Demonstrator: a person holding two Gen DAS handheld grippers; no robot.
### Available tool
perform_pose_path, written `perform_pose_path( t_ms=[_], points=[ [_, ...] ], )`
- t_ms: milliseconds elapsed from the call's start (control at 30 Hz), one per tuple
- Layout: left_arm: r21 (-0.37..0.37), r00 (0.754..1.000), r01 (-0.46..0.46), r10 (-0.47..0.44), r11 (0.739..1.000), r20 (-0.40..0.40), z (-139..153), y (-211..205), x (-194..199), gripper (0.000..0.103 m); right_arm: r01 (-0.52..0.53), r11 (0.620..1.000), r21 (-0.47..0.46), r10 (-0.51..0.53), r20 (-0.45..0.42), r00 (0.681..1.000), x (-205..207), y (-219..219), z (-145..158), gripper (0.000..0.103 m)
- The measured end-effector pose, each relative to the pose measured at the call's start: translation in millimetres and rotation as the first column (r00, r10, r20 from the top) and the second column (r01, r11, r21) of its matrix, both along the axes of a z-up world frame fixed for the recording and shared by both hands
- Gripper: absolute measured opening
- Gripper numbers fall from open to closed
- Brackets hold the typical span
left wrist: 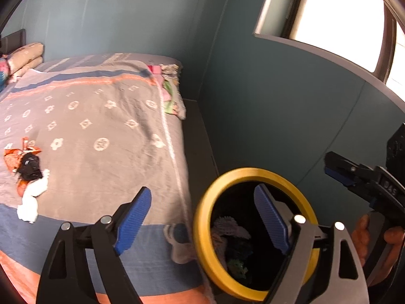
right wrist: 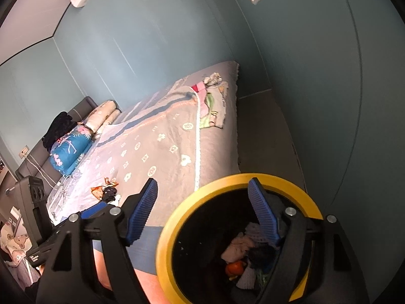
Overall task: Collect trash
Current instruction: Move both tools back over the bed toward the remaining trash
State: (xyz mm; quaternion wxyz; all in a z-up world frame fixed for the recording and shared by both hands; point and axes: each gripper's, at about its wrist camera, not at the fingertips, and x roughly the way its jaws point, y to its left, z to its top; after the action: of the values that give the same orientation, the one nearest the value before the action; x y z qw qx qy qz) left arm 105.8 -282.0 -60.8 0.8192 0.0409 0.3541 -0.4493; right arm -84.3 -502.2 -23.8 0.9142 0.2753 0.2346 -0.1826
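A black bin with a yellow rim [left wrist: 202, 230] [right wrist: 167, 228] stands on the floor beside the bed, with crumpled trash inside [right wrist: 243, 253]. On the bed lies a small pile of trash: an orange wrapper [left wrist: 15, 157], a black crumpled piece [left wrist: 30, 168] and white tissue [left wrist: 31, 197]; it also shows in the right wrist view [right wrist: 107, 191]. My left gripper [left wrist: 202, 217] is open and empty, right finger over the bin mouth. My right gripper [right wrist: 202, 210] is open and empty above the bin; it also shows in the left wrist view [left wrist: 339, 172].
The bed [left wrist: 101, 116] has a grey patterned cover, pillows [right wrist: 76, 147] at its head and folded cloth [left wrist: 172, 93] at its far edge. A teal wall and a window [left wrist: 329, 12] are to the right. A narrow strip of floor [right wrist: 263, 136] runs between bed and wall.
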Motion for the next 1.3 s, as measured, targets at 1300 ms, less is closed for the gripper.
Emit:
perform_pose_path(
  t_ms=[1300],
  points=[
    [0.04, 0.839, -0.544, 0.544, 0.838, 0.019, -27.9, 244.2, 218.0, 0.088, -0.513, 0.849, -0.13, 0.503, -0.1, 0.858, 305.4, 183.7, -3.2, 0.075]
  ],
)
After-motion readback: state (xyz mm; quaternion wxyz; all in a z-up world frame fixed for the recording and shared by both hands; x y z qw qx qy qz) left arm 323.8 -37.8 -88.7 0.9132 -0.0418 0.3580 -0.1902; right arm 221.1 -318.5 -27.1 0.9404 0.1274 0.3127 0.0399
